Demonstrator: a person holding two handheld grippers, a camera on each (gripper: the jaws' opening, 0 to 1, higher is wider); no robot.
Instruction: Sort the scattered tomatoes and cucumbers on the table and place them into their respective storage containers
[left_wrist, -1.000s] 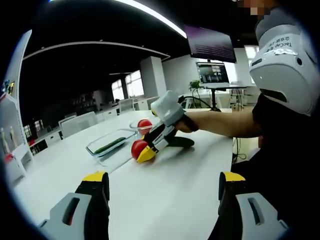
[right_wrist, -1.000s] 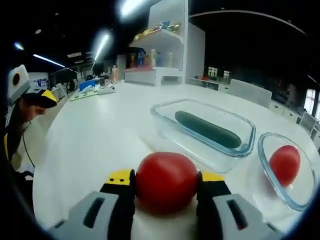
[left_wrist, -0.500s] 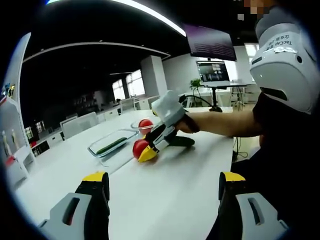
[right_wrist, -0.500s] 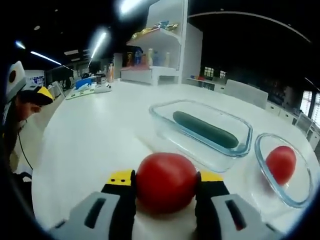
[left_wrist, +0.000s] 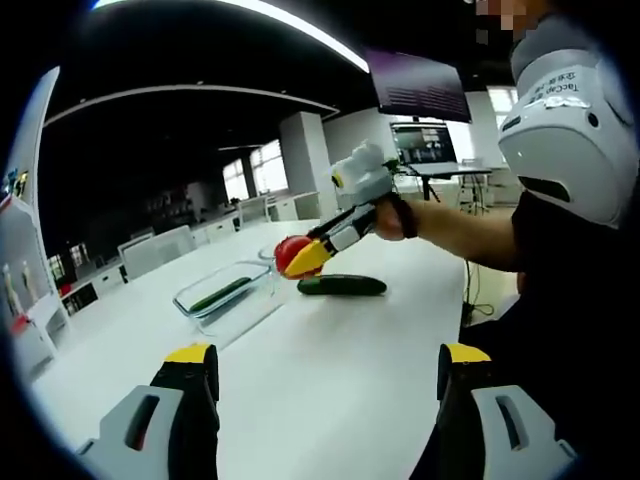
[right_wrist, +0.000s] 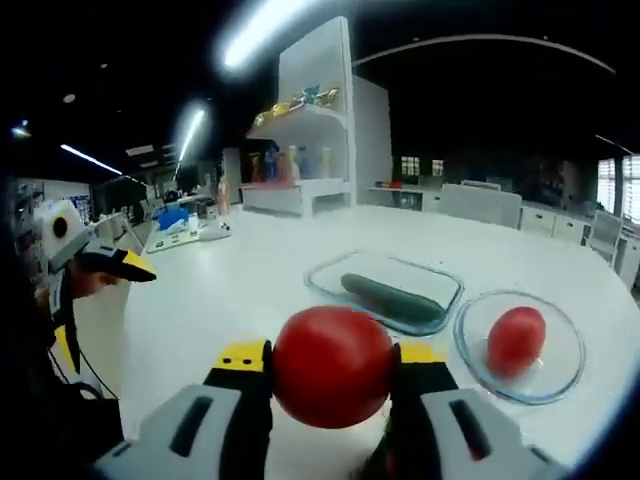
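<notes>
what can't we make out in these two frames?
- Round bowl: in the left gripper view the held tomato and right gripper cover it.
- Loose cucumber: in the right gripper view, hidden below the tomato.
- Shelf items: right gripper view, too small and blurred.

Right hand-held gripper (right_wrist: 330, 372) has lifted the round red tomato (right_wrist: 332, 366) off the white counter (right_wrist: 250, 290), uncovering a dark green cucumber (left_wrist: 341, 285).

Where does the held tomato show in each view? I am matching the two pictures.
Left gripper view: the held tomato sits just above centre, clamped in the right tongs, above the loose cucumber.
Right gripper view: the tomato sits at bottom centre.
Shared landmark: the rectangular glass dish.
</notes>
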